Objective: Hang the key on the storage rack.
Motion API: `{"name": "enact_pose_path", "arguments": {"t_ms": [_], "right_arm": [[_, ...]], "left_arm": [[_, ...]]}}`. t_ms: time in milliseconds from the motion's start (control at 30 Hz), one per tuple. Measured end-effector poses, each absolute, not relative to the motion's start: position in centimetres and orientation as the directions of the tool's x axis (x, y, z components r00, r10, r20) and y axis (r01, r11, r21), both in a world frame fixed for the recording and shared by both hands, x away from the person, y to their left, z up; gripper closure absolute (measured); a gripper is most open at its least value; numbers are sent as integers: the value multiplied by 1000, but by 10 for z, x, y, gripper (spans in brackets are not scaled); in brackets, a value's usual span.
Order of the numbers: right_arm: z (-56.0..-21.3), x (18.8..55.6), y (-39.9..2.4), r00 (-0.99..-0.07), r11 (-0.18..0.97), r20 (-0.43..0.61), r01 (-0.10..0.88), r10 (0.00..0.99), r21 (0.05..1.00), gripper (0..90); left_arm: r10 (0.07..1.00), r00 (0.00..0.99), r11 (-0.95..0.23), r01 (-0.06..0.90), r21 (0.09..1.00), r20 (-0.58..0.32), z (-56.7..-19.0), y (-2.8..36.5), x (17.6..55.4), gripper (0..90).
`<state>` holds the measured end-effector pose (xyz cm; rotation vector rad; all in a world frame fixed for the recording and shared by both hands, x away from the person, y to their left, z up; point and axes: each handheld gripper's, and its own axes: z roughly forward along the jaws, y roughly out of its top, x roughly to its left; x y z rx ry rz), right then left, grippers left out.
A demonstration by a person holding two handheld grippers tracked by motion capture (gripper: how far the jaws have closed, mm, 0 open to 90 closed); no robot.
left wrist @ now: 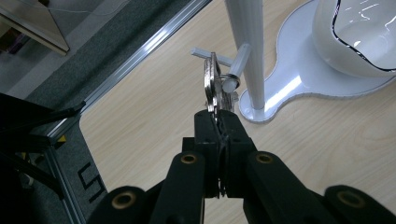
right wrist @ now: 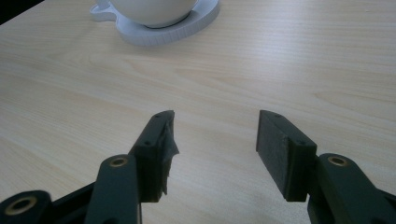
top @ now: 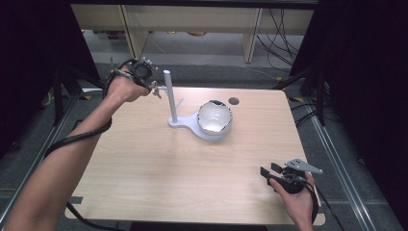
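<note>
A white stand point(top: 170, 96) rises from a flat white base point(top: 180, 123) at the table's far middle; its post point(left wrist: 247, 51) has short side pegs point(left wrist: 236, 70). A bunch of silver keys point(left wrist: 212, 84) hangs with its ring over one peg, and my left gripper point(left wrist: 217, 119) is shut on the keys' lower end. From above, that gripper point(top: 149, 82) sits just left of the post. A white bowl point(top: 215, 117) with a dark rim rests on the same base. My right gripper point(right wrist: 215, 135) stands open and bare over wood, near the front right corner point(top: 270, 172).
The wooden table point(top: 192, 168) has a round hole point(top: 234, 101) near its far edge. Metal rails point(left wrist: 140, 53) and dark floor lie beyond the table's left side. Shelving legs and cables stand behind the table.
</note>
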<state>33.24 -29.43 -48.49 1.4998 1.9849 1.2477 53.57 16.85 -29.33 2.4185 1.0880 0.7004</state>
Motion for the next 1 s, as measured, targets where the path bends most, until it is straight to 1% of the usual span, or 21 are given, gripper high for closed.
{"name": "enact_pose_path", "arguments": {"t_ms": [100, 167, 300, 333, 367, 400, 433, 533, 567, 1000], "right_arm": [[-483, 331, -295, -376, 49, 229, 603, 898, 796, 473], [-484, 332, -295, -377, 58, 212, 591, 902, 804, 472], [-485, 332, -295, -380, 61, 214, 597, 900, 800, 472], [-485, 333, -296, -397, 72, 206, 582, 894, 810, 472], [-485, 333, -297, -402, 80, 197, 577, 894, 813, 472], [-485, 333, -297, -402, 80, 197, 577, 894, 813, 472], [-485, 333, -295, -383, 59, 216, 593, 898, 803, 471], [-484, 331, -296, -375, 53, 227, 607, 899, 793, 470], [-485, 332, -295, -380, 43, 233, 593, 895, 804, 470], [-485, 332, -295, -380, 42, 231, 590, 896, 807, 470]], "left_arm": [[771, 573, -619, 575, 534, 277, -294, 168, 536, 870], [772, 573, -619, 576, 535, 276, -294, 168, 537, 869], [766, 580, -626, 576, 525, 278, -295, 168, 538, 870], [769, 578, -622, 576, 530, 274, -295, 168, 538, 870], [757, 590, -638, 576, 511, 282, -294, 169, 539, 870], [761, 586, -633, 575, 518, 278, -295, 168, 539, 869], [771, 575, -619, 577, 533, 273, -296, 167, 539, 869], [770, 579, -620, 576, 534, 269, -298, 168, 540, 869], [772, 578, -617, 576, 537, 266, -299, 168, 540, 869], [788, 573, -586, 585, 561, 225, -308, 169, 543, 868]]}}
